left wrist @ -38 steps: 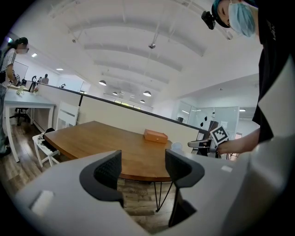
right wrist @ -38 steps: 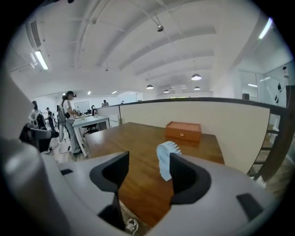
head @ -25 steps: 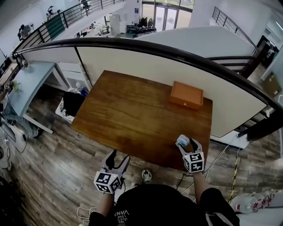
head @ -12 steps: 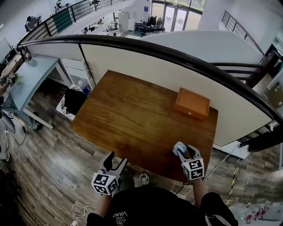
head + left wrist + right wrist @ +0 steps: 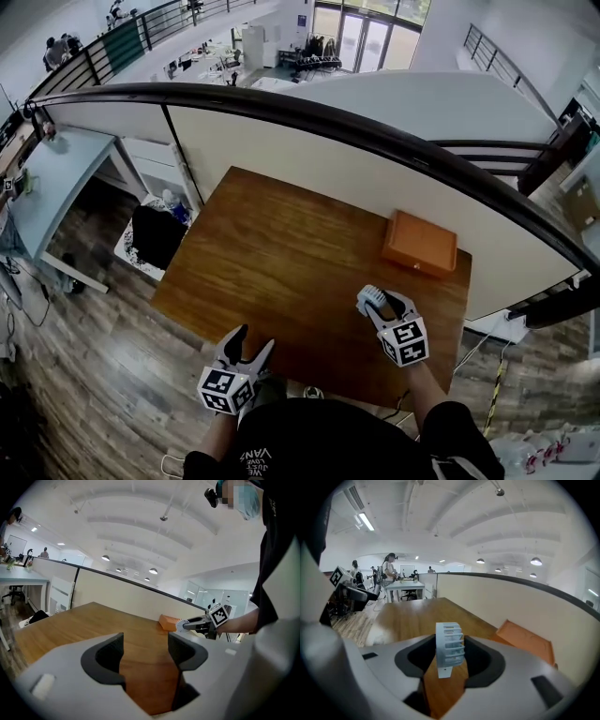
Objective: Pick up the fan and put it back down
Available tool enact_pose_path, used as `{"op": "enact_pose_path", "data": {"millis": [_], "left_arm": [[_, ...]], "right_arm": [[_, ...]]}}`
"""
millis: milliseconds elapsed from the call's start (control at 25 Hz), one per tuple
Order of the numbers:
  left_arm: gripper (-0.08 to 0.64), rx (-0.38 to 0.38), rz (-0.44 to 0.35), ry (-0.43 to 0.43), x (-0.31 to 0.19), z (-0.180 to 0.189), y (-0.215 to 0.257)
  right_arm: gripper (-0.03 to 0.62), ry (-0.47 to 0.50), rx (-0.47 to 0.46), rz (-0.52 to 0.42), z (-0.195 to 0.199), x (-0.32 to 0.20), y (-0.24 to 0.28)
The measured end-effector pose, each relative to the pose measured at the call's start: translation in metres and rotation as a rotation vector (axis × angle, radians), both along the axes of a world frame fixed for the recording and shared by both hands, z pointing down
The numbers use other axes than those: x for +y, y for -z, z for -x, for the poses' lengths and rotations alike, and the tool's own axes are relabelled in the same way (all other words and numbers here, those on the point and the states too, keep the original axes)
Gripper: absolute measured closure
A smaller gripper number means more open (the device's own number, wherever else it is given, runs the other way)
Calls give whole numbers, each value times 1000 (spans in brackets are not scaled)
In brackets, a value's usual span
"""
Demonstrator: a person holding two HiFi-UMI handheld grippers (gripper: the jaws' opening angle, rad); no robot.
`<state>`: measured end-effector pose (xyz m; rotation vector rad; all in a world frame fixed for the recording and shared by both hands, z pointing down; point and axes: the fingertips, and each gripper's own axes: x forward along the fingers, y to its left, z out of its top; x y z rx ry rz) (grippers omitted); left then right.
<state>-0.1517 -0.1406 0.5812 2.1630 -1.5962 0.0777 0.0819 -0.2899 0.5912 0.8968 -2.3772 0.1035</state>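
Trouble could come from a weak hold. The small pale blue plastic fan point(image 5: 450, 643) with a slatted round cage sits between the jaws of the right gripper point(image 5: 450, 660), which are closing on its two flat sides. The dark pads point(image 5: 480, 660) look snug against it. The fan is thin and stands on edge, so it could twist or slip out if the squeeze is soft or the hand tips fast. It hangs over the near right part of the brown wooden table point(image 5: 272, 253), not far from the near edge. If it fell there, it might bounce off onto the floor. The flat orange box point(image 5: 419, 243) lies by the far right corner, well apart, so a bump into it seems unlikely. The left gripper point(image 5: 145, 654) waits at the near edge with its jaws apart and nothing in them. Some things are hard to see. No view shows clearly whether the fan's little foot is off the wood or just touching it. The fan's blades are hidden inside the cage. The person's dark shirt covers part of the near edge.
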Motion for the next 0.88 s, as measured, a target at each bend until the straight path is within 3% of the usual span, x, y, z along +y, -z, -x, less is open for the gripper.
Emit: {"op": "enact_pose_path", "data": {"millis": [200, 480, 880], "left_arm": [[278, -8, -7, -58, -43, 31, 4], [278, -46, -25, -145, -95, 59, 3], [279, -14, -12, -172, -150, 79, -11]], "right_arm": [[399, -4, 0, -26, 41, -54, 6], [399, -13, 23, -58, 68, -126, 10], [400, -25, -8, -77, 89, -210, 9]]}}
